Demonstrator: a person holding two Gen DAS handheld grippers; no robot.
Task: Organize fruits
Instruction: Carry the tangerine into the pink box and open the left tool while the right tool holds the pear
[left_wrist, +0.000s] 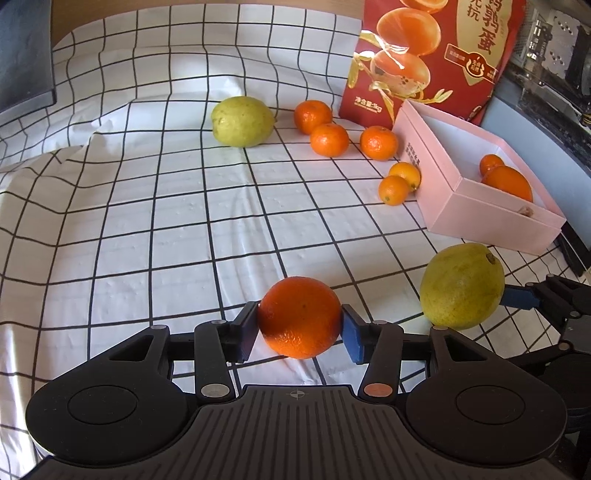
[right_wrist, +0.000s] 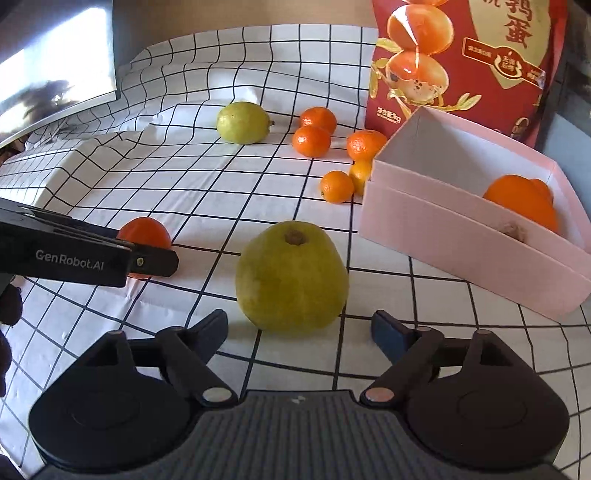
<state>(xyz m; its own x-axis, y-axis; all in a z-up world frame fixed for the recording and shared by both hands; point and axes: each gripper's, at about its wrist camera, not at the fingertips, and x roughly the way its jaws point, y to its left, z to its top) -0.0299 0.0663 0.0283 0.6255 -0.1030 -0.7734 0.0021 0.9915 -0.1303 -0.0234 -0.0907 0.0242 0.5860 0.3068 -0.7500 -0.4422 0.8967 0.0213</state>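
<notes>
My left tongs (left_wrist: 300, 325) pinched the firm orange (left_wrist: 300, 317) across its middle; right tongs (right_wrist: 299, 330) gaped before the heavier, probably slick pear (right_wrist: 291, 275).

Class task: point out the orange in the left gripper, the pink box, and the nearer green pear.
orange (left_wrist: 300, 317), left wrist view, middle of its peel.
pink box (right_wrist: 461, 254), right wrist view, near outer wall.
nearer green pear (right_wrist: 291, 277), right wrist view, front skin.

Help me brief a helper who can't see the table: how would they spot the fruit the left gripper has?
Start at the pink box on the checked cloth, then come toward the camera past the near green pear. Left of it, an orange sits between the left gripper pads. It is larger than the far mandarins, and the only gripped fruit.
</notes>
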